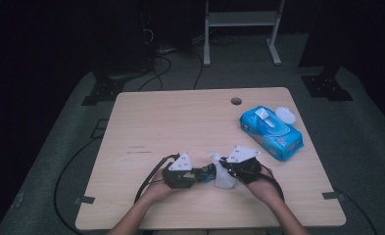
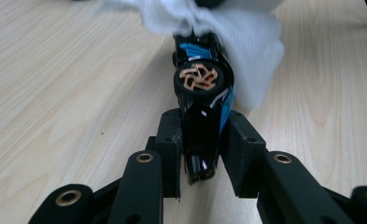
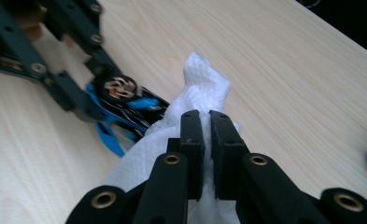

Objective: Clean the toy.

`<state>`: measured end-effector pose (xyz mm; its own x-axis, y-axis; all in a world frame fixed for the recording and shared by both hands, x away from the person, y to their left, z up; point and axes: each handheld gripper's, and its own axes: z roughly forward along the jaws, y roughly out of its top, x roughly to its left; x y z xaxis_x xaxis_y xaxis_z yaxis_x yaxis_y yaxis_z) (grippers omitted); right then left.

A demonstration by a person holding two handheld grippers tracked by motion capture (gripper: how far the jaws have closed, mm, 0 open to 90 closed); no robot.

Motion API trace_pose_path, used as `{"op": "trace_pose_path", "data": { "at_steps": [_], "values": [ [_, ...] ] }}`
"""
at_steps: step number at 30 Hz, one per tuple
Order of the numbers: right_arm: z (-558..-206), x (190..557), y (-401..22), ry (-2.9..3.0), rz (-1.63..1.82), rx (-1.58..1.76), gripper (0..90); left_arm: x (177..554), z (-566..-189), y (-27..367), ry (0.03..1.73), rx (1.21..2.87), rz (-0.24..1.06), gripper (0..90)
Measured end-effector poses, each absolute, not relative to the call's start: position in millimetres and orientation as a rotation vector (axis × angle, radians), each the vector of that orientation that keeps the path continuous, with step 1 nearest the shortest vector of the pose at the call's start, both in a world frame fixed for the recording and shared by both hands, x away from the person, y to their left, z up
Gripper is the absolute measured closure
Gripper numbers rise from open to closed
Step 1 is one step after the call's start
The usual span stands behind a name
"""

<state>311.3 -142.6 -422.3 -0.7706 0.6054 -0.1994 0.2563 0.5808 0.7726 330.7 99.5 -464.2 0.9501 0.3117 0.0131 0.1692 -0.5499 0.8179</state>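
My left gripper (image 1: pixel 199 175) is shut on a small black and blue toy car (image 1: pixel 208 172) near the table's front edge. In the left gripper view the car (image 2: pixel 202 107) sits on its side between the two pads, with a copper-spoked wheel (image 2: pixel 199 77) facing the camera. My right gripper (image 1: pixel 228 169) is shut on a white wipe (image 1: pixel 223 176). In the right gripper view the jaws pinch the wipe (image 3: pixel 204 86), which drapes over the far end of the car (image 3: pixel 130 105). The wipe (image 2: pixel 246 42) hides the car's front.
A blue pack of wipes (image 1: pixel 271 131) with its white lid (image 1: pixel 285 115) flipped open lies at the right of the wooden table (image 1: pixel 170 117). A cable hole (image 1: pixel 236 101) is at the back edge. Cables trail off the table's left front.
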Motion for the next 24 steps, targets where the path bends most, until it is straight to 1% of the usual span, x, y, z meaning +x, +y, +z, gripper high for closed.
{"op": "trace_pose_path", "data": {
  "at_steps": [4, 6, 8, 13, 15, 24],
  "values": [
    [-422.6, 307.9, -126.4, 2.395, 1.087, 0.632, 84.1, 330.3, -463.7, 98.3, 0.331, 2.178, 0.205, 69.0],
    [-422.5, 308.3, -125.4, 2.4, 1.092, 0.626, 84.1, 329.9, -463.5, 98.3, 0.328, 2.182, 0.217, 69.4],
    [-423.0, 311.2, -133.3, 2.392, 1.09, 0.653, 84.1, 330.5, -463.6, 99.0, 0.331, 2.18, 0.212, 69.9],
    [-422.1, 321.6, -168.2, 2.336, 1.078, 0.793, 84.1, 330.2, -463.4, 99.9, 0.33, 2.183, 0.218, 70.4],
    [-422.7, 322.5, -174.2, 2.325, 1.086, 0.82, 84.1, 330.7, -463.3, 99.3, 0.327, 2.184, 0.216, 70.4],
    [-423.4, 313.0, -135.8, 2.384, 1.123, 0.679, 84.1, 331.0, -464.1, 99.7, 0.335, 2.175, 0.206, 70.4]
  ]
}}
